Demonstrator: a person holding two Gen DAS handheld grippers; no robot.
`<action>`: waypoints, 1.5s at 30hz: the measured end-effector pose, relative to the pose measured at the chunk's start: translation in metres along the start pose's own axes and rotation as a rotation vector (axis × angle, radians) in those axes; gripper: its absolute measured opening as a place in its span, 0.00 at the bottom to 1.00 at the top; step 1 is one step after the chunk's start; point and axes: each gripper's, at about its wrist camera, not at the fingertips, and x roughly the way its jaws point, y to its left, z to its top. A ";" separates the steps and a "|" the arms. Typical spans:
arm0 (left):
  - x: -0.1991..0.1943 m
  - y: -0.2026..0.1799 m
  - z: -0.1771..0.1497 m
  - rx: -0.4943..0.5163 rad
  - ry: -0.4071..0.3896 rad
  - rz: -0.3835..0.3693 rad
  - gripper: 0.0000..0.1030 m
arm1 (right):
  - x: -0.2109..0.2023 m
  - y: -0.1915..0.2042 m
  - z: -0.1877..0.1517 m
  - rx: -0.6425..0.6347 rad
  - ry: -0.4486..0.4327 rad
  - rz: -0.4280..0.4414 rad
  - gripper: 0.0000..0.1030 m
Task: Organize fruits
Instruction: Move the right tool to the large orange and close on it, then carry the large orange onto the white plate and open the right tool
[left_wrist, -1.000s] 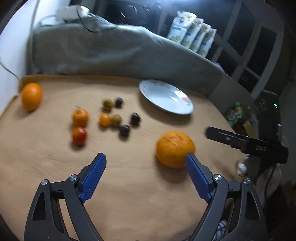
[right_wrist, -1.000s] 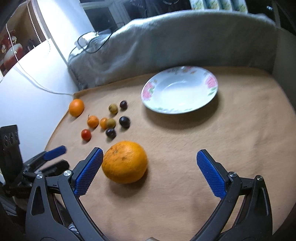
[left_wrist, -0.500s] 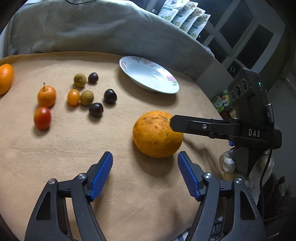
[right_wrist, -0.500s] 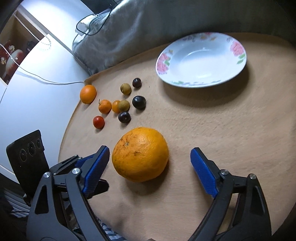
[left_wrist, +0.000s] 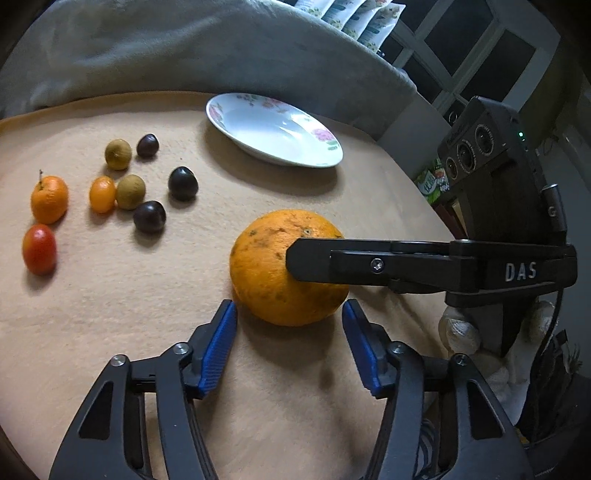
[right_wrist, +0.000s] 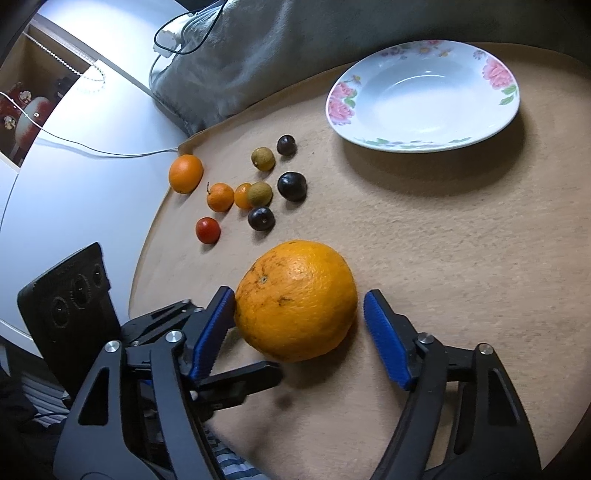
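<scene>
Both grippers had just been closing around the large orange (right_wrist: 295, 301) on the tan cloth (right_wrist: 443, 258). The right gripper (right_wrist: 299, 325) bracketed it, one pad touching, not yet clamped; the left gripper (left_wrist: 288, 332) stood open just short. Converging jaws risked collision or rolling the fruit away from the plate (right_wrist: 424, 144).

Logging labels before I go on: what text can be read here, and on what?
"DAS": white letters on the right gripper, side of its arm.
Pouches at the back: print too small to read.
Green packet past the table edge: blurred, unreadable.
</scene>
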 end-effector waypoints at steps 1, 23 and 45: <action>0.000 0.000 -0.001 0.000 0.001 0.000 0.53 | 0.000 0.001 0.000 -0.005 0.000 -0.006 0.69; 0.001 -0.006 0.011 0.017 -0.021 0.010 0.53 | -0.009 0.006 0.009 -0.048 -0.040 -0.048 0.67; 0.023 -0.010 0.077 0.062 -0.074 0.018 0.53 | -0.028 -0.013 0.070 -0.085 -0.125 -0.100 0.67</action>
